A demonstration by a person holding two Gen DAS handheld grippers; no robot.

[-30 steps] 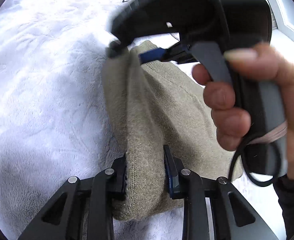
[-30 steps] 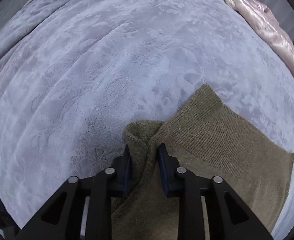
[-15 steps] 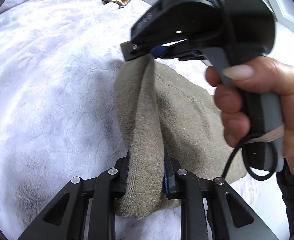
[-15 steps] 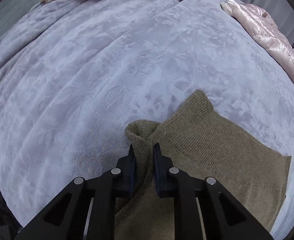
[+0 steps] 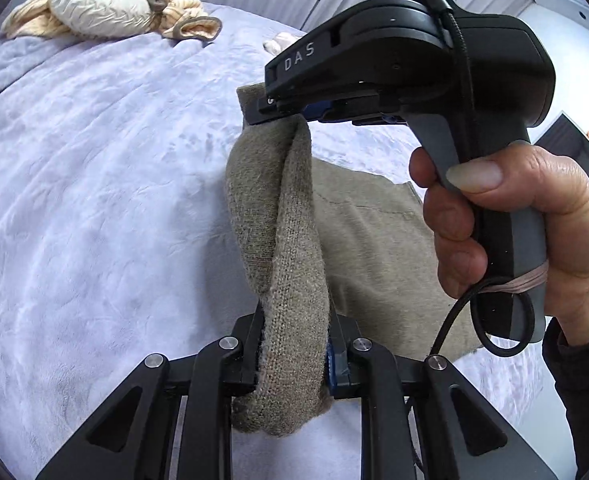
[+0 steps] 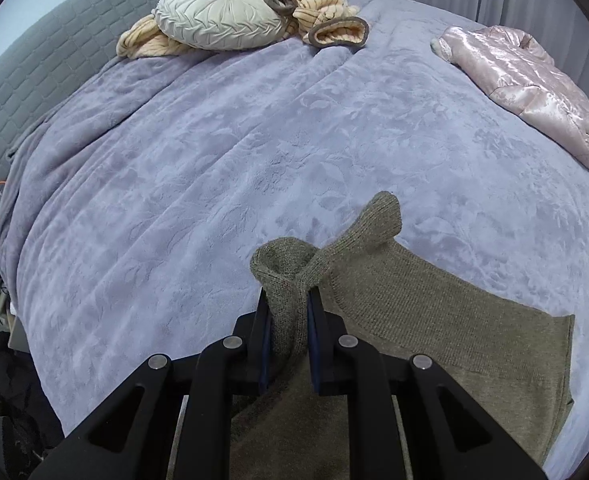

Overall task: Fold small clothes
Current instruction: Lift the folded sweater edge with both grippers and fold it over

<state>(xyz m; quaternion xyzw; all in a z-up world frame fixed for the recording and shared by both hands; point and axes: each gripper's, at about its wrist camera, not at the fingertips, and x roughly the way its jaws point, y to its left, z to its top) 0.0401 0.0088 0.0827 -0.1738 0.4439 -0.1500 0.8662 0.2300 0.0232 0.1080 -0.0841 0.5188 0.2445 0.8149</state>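
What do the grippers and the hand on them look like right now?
The right gripper has a black body marked "DAS", grey handle, blue finger pads, a black cable and a pinkish band. The bare hand has a dark sleeve. The left gripper has black linkage fingers with silver rivets.

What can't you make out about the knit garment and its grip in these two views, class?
- Garment type: right view, near part cut off by the bottom edge and covered by the right gripper.
- Underside against the blanket: hidden by its own folds.
- Fabric inside the left gripper: left view, jaws cover it.
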